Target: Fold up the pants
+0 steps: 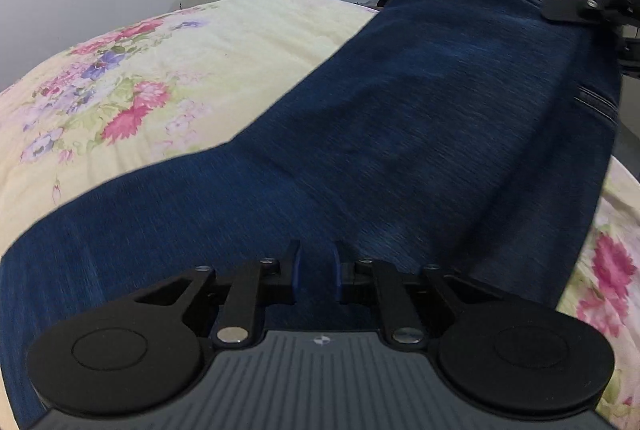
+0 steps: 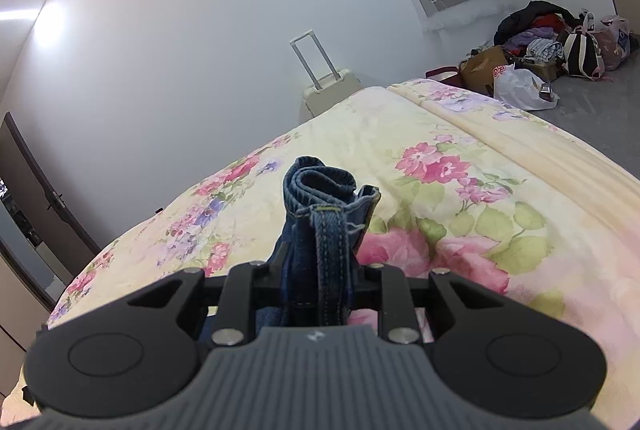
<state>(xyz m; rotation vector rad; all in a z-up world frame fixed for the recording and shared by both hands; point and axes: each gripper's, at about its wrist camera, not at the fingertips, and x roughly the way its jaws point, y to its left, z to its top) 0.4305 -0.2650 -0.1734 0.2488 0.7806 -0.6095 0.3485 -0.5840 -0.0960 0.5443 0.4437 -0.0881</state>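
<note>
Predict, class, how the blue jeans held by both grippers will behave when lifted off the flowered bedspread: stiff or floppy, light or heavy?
Probably floppy: the jeans drape in a sagging sheet between the left gripper and the right gripper. Likely fairly heavy, since the bunched waistband looks thick. Slipping seems unlikely; the denim looks coarse.

Soft daylight — perhaps motion-blurred, fisheye-warped edges

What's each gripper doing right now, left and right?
Left gripper: shut on the jeans.
Right gripper: shut on the jeans' bunched waistband end, lifted above the bed.
</note>
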